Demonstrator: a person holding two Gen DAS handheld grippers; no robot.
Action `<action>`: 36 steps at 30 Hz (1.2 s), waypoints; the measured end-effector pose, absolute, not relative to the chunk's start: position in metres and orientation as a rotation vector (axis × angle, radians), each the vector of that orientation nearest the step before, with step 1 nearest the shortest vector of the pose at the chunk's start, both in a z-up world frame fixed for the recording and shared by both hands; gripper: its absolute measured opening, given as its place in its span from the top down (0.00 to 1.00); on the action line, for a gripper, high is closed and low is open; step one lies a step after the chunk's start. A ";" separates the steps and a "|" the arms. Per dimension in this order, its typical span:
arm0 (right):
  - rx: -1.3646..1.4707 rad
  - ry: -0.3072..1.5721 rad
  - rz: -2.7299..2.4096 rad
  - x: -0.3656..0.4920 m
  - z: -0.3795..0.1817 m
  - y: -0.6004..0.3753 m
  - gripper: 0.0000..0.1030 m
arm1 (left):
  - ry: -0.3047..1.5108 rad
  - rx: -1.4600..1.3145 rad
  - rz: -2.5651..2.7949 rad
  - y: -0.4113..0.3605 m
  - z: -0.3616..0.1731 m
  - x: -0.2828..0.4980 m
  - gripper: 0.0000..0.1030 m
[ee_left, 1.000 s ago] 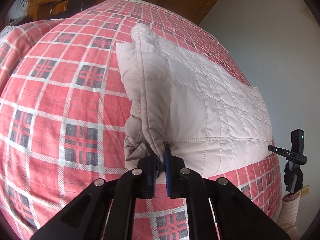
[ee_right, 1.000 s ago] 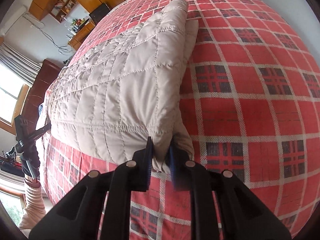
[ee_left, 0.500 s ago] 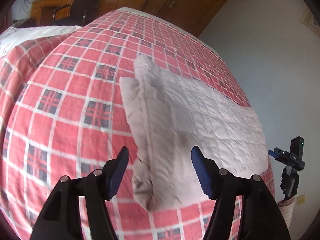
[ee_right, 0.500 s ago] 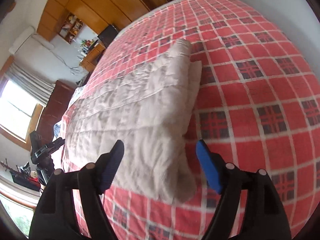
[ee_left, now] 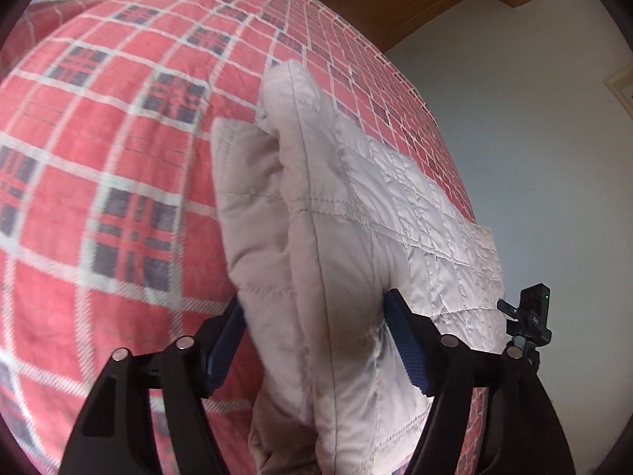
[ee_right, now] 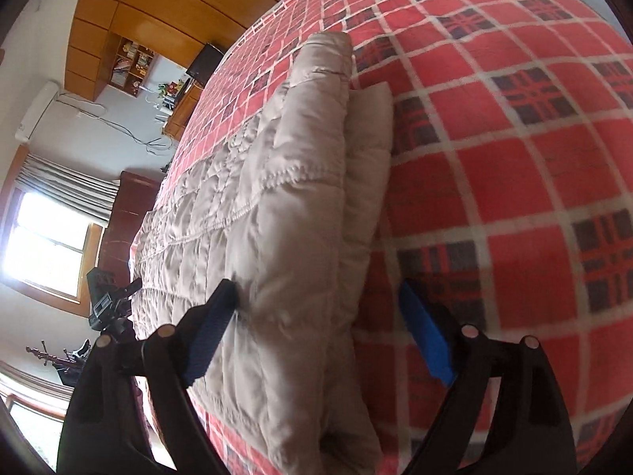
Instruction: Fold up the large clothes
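A beige quilted jacket (ee_left: 336, 217) lies folded lengthwise on the red plaid bed cover (ee_left: 118, 158). My left gripper (ee_left: 312, 316) is open, its blue pads on either side of the jacket's thick left fold near the front end. In the right wrist view the jacket (ee_right: 277, 198) shows its right folded edge, with a narrower layer underneath. My right gripper (ee_right: 316, 297) is open too and straddles that edge; its left pad touches the top fabric. Each gripper shows small in the other's view: the right one (ee_left: 530, 316) and the left one (ee_right: 107, 297).
The plaid cover (ee_right: 514, 158) spreads wide around the jacket. A pale wall (ee_left: 534, 158) and wooden doors (ee_left: 395, 0) stand beyond the bed. A bright window (ee_right: 43, 237), wooden cabinets (ee_right: 138, 12) and a dark headboard (ee_right: 126, 206) are on the other side.
Both grippers were shut on the jacket's near hem a second ago. They let go, opened wide and drew back, and now stand closer in, straddling the jacket's two side folds.
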State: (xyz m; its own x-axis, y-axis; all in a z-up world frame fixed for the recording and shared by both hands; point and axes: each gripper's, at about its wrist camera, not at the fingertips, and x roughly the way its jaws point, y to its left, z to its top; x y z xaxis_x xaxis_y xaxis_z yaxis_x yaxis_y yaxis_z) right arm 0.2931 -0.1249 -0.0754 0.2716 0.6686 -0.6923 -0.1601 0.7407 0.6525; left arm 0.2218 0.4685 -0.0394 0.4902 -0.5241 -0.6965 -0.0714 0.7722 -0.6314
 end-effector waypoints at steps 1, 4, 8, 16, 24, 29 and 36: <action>0.501 1.167 0.594 0.293 -0.074 -0.121 0.19 | 1.035 -0.661 -0.301 0.466 -0.041 0.226 0.25; 0.498 1.182 0.646 0.294 -0.075 -0.106 0.36 | 1.030 -0.621 -0.298 0.451 -0.037 0.230 0.26; 0.433 1.172 0.634 0.289 -0.072 -0.092 0.51 | 1.028 -0.596 -0.320 0.437 -0.033 0.229 0.64; 0.526 1.100 0.710 0.262 -0.039 -0.105 0.82 | 0.966 -0.640 -0.369 0.429 -0.010 0.208 0.81; 0.445 1.023 0.748 0.189 0.014 -0.132 0.84 | 0.943 -0.587 -0.454 0.408 0.045 0.132 0.81; 0.414 1.003 0.764 0.130 0.021 -0.149 0.84 | 0.906 -0.575 -0.491 0.404 0.064 0.070 0.81; 0.434 1.116 0.714 0.123 -0.027 -0.146 0.82 | 0.974 -0.507 -0.420 0.395 0.021 0.047 0.78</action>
